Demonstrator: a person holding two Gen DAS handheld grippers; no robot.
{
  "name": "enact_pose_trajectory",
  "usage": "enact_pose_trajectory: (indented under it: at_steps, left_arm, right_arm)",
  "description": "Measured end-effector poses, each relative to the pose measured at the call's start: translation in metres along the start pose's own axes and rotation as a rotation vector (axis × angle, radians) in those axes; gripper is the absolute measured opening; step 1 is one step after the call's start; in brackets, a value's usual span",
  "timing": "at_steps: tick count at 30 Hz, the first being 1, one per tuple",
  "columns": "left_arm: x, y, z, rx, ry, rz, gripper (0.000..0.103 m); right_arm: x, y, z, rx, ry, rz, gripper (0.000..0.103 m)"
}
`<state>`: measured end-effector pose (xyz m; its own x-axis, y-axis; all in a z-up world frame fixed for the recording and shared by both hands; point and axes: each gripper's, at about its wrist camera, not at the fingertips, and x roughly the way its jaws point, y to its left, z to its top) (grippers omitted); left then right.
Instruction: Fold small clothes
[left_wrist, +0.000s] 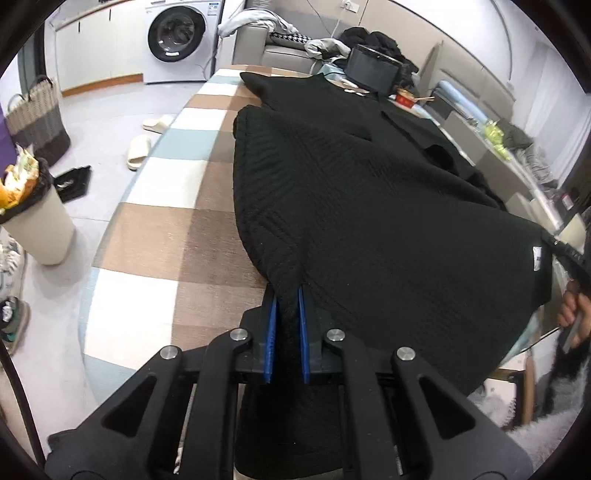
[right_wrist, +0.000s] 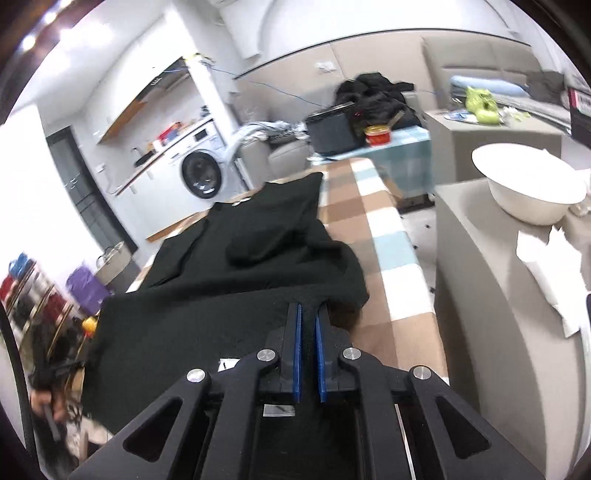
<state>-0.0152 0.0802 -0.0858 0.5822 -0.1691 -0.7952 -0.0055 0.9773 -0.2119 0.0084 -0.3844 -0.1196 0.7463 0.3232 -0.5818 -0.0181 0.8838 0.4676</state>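
A black ribbed garment (left_wrist: 351, 192) lies lengthwise on the checked tablecloth (left_wrist: 173, 206), its near hem lifted off the table. My left gripper (left_wrist: 287, 291) is shut on the hem's left corner, with black cloth pinched between the blue pads. In the right wrist view the same garment (right_wrist: 236, 258) stretches away toward the far end, and my right gripper (right_wrist: 308, 308) is shut on the hem's right corner, the fabric gathered at its tips. The hem hangs taut between the two grippers. A hand (left_wrist: 574, 314) on the right gripper's handle shows at the left wrist view's right edge.
A black box (left_wrist: 373, 72), a red container (left_wrist: 404, 99) and a heap of dark clothes sit at the table's far end. On the floor at left are a full waste bin (left_wrist: 33, 221), slippers (left_wrist: 147, 136) and a woven basket. A white bowl (right_wrist: 528, 188) rests on a grey cabinet at right.
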Motion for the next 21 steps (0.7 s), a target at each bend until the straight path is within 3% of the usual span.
enact_pose_trajectory:
  at_steps: [4, 6, 7, 8, 16, 18, 20, 21]
  left_arm:
    - [0.003, 0.001, 0.0, 0.001, 0.01, 0.015, 0.018]
    - [0.004, 0.001, 0.001, -0.006, 0.005, 0.022, 0.04]
    - [0.004, 0.001, 0.002, -0.011, -0.005, 0.034, 0.045]
    - [0.004, 0.002, 0.003, -0.016, -0.018, 0.042, 0.051]
    - [0.019, 0.003, 0.002, -0.026, -0.017, 0.076, 0.052]
    - [0.021, -0.002, 0.002, 0.005, -0.009, 0.082, 0.044]
    - [0.023, -0.006, 0.001, 0.029, -0.013, 0.099, 0.033]
    - [0.024, -0.008, 0.001, 0.034, -0.014, 0.098, 0.025]
  right_arm:
    - [0.01, 0.001, -0.006, -0.016, 0.074, 0.005, 0.011]
    - [0.011, -0.002, -0.011, -0.022, 0.105, 0.015, 0.022]
    - [0.012, -0.005, -0.013, -0.02, 0.118, 0.017, 0.038]
    - [0.01, -0.008, -0.016, -0.016, 0.125, 0.022, 0.047]
    - [0.024, -0.011, -0.036, -0.039, 0.196, 0.024, 0.047]
    - [0.027, -0.008, -0.038, -0.053, 0.204, 0.018, 0.046]
    - [0.031, -0.002, -0.043, -0.092, 0.221, 0.02, 0.025]
    - [0.031, -0.001, -0.046, -0.09, 0.238, 0.038, 0.022]
